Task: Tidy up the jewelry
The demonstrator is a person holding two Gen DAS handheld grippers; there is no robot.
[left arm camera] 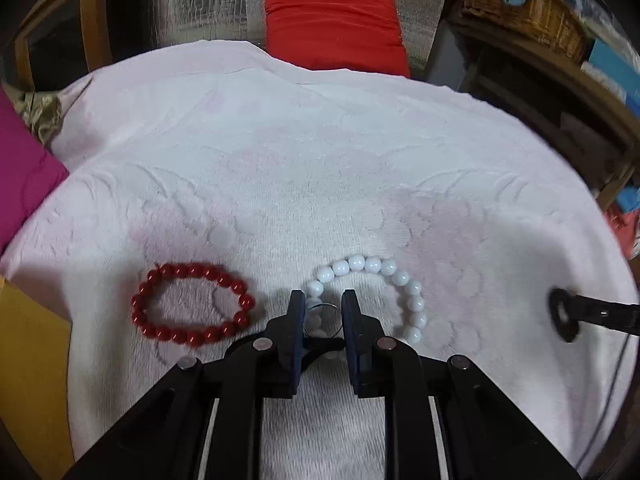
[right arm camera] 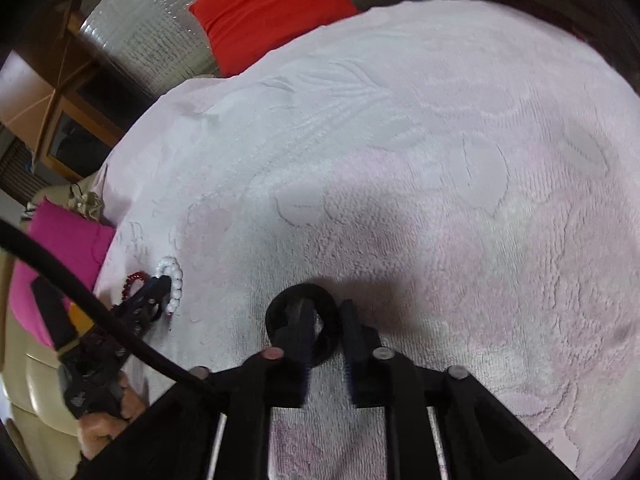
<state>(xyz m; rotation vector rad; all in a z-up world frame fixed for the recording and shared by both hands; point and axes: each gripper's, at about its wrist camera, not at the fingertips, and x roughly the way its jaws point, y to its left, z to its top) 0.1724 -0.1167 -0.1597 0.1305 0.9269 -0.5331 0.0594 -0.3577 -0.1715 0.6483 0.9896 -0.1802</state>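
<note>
A red bead bracelet [left arm camera: 192, 305] and a white bead bracelet [left arm camera: 384, 280] lie side by side on a pale pink towel [left arm camera: 304, 168]. My left gripper [left arm camera: 322, 312] hovers over the white bracelet's left side, jaws slightly apart around a thin metal ring [left arm camera: 323, 320]. My right gripper [right arm camera: 326, 320] holds a black ring-shaped band [right arm camera: 280, 312]; its left finger passes through the band and its right finger is outside. The right gripper and band show in the left wrist view [left arm camera: 564, 314] at the right. Both bracelets [right arm camera: 174, 280] show far left in the right wrist view.
A red cushion [left arm camera: 334, 20] lies beyond the towel's far edge against silver foil. A magenta cushion [left arm camera: 24, 176] sits at the left. A wicker basket [left arm camera: 528, 4] and shelves stand at the far right. A wooden frame [left arm camera: 60, 28] is at the back left.
</note>
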